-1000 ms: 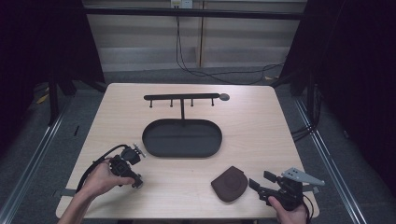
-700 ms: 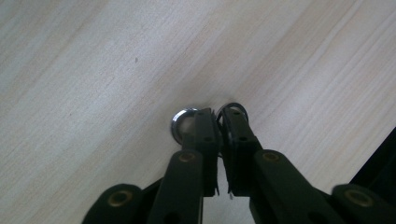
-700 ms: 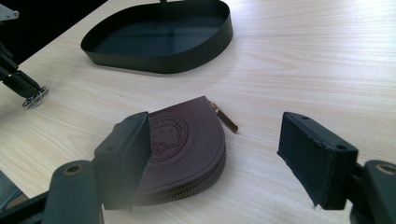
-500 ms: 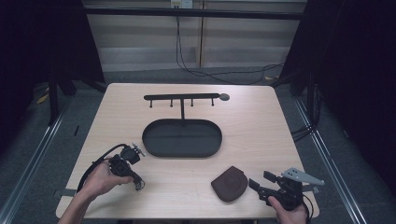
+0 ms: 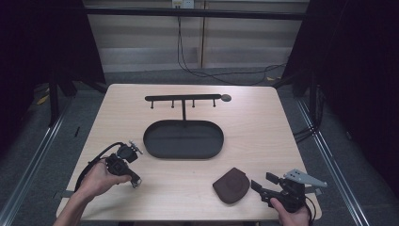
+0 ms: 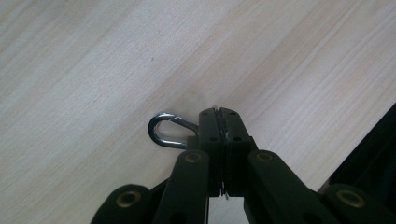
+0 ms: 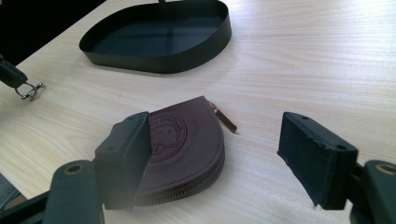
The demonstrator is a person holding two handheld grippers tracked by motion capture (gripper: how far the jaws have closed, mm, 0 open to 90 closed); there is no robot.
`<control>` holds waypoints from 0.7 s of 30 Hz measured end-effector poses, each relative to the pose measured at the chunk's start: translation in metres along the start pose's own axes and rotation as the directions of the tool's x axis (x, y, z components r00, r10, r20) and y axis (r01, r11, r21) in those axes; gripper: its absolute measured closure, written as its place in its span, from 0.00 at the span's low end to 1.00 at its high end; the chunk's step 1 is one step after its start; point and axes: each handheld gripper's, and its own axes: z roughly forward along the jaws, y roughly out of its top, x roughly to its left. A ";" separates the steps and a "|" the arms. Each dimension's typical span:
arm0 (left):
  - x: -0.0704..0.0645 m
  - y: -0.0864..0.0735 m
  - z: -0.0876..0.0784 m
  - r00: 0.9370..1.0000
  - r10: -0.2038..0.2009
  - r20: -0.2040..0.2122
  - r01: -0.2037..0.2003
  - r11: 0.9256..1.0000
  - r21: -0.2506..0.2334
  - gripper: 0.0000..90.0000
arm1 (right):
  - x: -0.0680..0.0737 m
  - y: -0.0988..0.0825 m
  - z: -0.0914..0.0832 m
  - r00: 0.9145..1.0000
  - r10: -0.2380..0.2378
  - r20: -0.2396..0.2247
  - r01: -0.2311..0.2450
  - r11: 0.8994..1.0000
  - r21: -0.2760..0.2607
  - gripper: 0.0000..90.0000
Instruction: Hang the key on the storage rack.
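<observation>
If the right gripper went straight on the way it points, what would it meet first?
Most likely the brown leather coin pouch, lying on the wooden table just ahead of the open right gripper; the black oval tray lies farther on.

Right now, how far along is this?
Early. In hand: left gripper has just closed its jaws on a metal clip on the table. Right gripper is open around the brown coin pouch, not gripping. The hook rack and black tray hold nothing.
</observation>
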 end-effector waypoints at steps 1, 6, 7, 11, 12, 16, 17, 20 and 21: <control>0.000 0.000 -0.002 1.000 -0.002 0.002 0.002 1.000 -0.008 0.99 | 0.000 0.000 0.000 1.000 0.000 -0.001 0.000 1.000 -0.001 0.28; 0.001 0.003 -0.011 1.000 -0.008 -0.013 0.008 1.000 -0.001 0.99 | 0.000 0.000 -0.001 1.000 0.003 0.000 -0.003 1.000 -0.005 0.28; 0.001 0.004 -0.013 1.000 -0.017 -0.019 0.017 1.000 -0.003 0.99 | 0.000 0.000 -0.001 1.000 0.000 0.001 0.000 1.000 -0.005 0.28; 0.002 0.005 -0.025 0.999 -0.026 -0.032 0.026 1.000 -0.004 0.99 | 0.000 0.000 0.000 1.000 0.000 0.000 0.000 1.000 -0.004 0.28; 0.002 0.005 -0.027 0.999 -0.022 -0.041 0.022 1.000 -0.001 0.99 | 0.000 0.000 0.000 1.000 0.000 0.000 0.000 1.000 -0.004 0.28; 0.003 0.005 -0.037 0.998 -0.027 -0.065 0.027 1.000 -0.003 0.99 | 0.000 0.000 0.000 1.000 0.002 0.000 -0.002 1.000 -0.004 0.28; 0.004 0.004 -0.039 0.998 -0.026 -0.065 0.026 1.000 -0.006 0.99 | 0.000 0.000 0.000 1.000 0.001 0.000 -0.001 1.000 -0.004 0.28; 0.006 0.004 -0.045 0.997 -0.037 -0.064 0.036 0.999 -0.017 0.99 | 0.000 0.000 0.000 1.000 0.000 0.000 0.000 1.000 -0.003 0.28; 0.007 0.004 -0.047 0.997 -0.038 -0.064 0.037 0.999 -0.017 0.99 | 0.000 0.000 0.000 1.000 0.001 0.000 -0.001 1.000 -0.003 0.28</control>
